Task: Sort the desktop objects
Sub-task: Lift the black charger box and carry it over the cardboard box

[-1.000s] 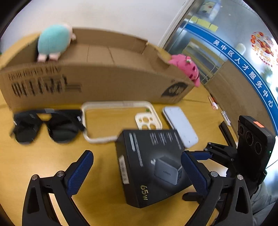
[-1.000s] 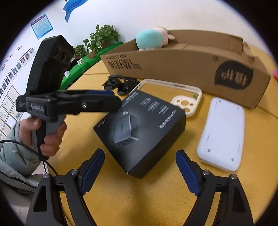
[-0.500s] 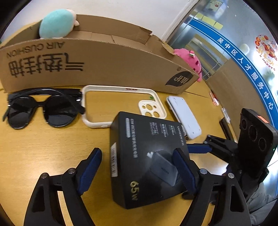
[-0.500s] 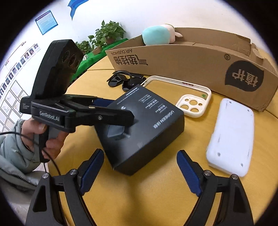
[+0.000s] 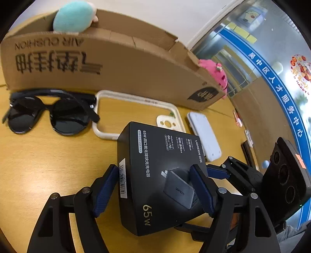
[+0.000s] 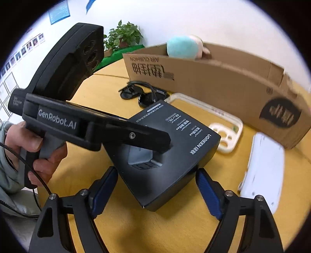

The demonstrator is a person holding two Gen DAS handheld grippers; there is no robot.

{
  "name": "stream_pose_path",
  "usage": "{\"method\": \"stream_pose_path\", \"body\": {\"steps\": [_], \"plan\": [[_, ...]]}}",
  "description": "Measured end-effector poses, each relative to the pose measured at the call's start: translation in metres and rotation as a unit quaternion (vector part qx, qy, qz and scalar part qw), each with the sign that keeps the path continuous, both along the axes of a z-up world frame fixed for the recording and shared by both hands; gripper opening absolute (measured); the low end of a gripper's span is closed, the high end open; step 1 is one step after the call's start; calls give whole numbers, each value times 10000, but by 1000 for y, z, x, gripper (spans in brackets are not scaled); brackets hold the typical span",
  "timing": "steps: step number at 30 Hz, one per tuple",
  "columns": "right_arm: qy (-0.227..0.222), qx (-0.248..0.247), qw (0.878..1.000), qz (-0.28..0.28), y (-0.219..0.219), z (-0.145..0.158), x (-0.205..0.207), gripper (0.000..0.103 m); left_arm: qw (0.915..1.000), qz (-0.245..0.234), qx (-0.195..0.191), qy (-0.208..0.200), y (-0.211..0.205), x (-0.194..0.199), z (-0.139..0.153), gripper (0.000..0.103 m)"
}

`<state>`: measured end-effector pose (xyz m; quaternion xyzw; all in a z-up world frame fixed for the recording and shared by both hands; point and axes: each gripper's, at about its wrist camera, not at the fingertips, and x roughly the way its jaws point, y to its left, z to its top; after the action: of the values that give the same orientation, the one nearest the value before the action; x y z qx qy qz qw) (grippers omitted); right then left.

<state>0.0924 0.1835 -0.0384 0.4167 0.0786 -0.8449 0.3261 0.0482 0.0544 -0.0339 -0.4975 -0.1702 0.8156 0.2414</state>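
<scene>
Change since earlier frames: the left gripper [image 5: 155, 191] has been closed in from a wide spread onto the black charger box [image 5: 161, 171]; the box's near end is now tilted up off the wooden table [image 5: 38, 165].
Left claw: pads are pressed against the box's two long sides; the box is pinched.
Right claw: the right gripper [image 6: 158, 192] is spread wide, its blue pads apart from the box, nothing held. It is seen at 3 o'clock in the left view.
Task object position: the box sits at centre in the left view, its far end near the cream phone case [image 5: 136, 114] at 12 o'clock and the white power bank [image 5: 204, 140] at 2 o'clock; whether that far end touches the table cannot be told.
Other items: black sunglasses [image 5: 52, 114] lie at 10 o'clock.
Step in hand: judged as grasp-and-lift of the box for sorting.
Next move: a lift clear of the phone case is called for, then carriage toward the cardboard box [image 5: 116, 64] at 12 o'clock.
Container contents: a teal plush toy [image 5: 72, 16] protrudes over the rim; the remaining interior is hidden. A pink plush [image 5: 215, 75] is seen at its right end, inside or outside unclear.
</scene>
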Motion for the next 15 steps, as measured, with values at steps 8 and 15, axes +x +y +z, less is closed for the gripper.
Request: {"method": "stream_pose_path", "body": {"steps": [8, 15], "plan": [[523, -227, 9983, 126, -4, 31, 2, 82, 9981, 138, -268, 541, -6, 6, 42, 79], [1254, -236, 9916, 201, -5, 86, -19, 82, 9892, 137, -431, 1395, -8, -12, 106, 79]]}}
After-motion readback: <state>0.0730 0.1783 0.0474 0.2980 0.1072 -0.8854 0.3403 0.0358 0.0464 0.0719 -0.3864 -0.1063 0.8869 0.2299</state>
